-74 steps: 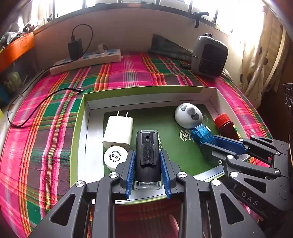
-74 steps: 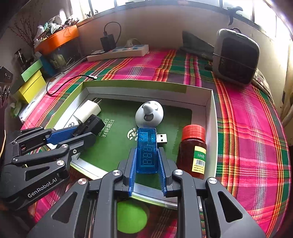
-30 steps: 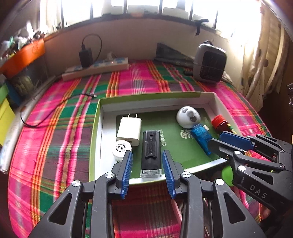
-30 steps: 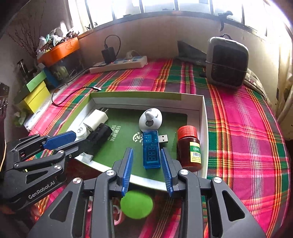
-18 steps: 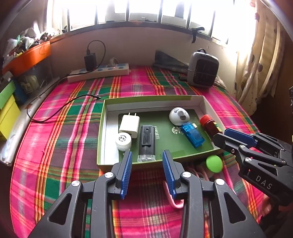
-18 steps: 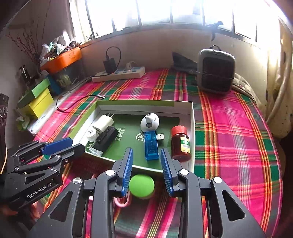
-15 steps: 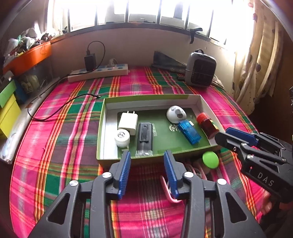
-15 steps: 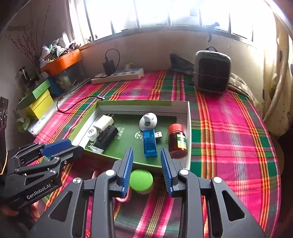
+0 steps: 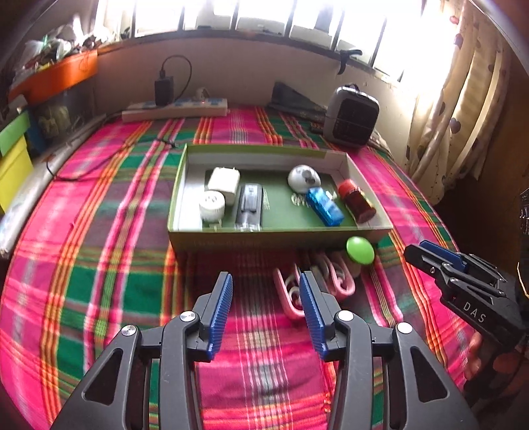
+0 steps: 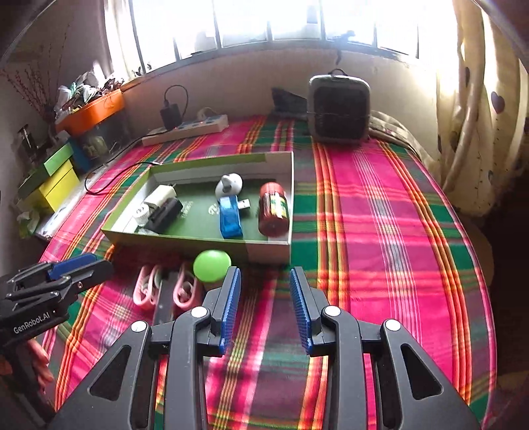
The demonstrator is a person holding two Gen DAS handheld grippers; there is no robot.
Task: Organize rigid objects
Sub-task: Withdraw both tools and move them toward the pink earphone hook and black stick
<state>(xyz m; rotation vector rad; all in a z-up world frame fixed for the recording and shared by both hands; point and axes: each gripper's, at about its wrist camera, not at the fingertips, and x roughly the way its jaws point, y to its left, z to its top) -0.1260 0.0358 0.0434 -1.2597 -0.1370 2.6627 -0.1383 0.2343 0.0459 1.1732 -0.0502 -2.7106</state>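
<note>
Both tools empty, jaws apart, short of the box
Left tool [image 9: 264,297] and right tool [image 10: 264,297] hover above the plaid bed; green ball [image 10: 212,261] and pink clips [image 9: 312,281] lie outside the green box [image 9: 264,239], likely next

Bright barred window [image 10: 264,20], heart-print curtain [image 9: 463,99], plaid-covered table [image 10: 380,231]

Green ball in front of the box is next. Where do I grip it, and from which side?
Grip the green ball across its widest middle, coming from above, probably with the right gripper, which is open and nearest. The box wall sits close behind it and pink clips lie alongside, so side approaches look crowded.
</note>
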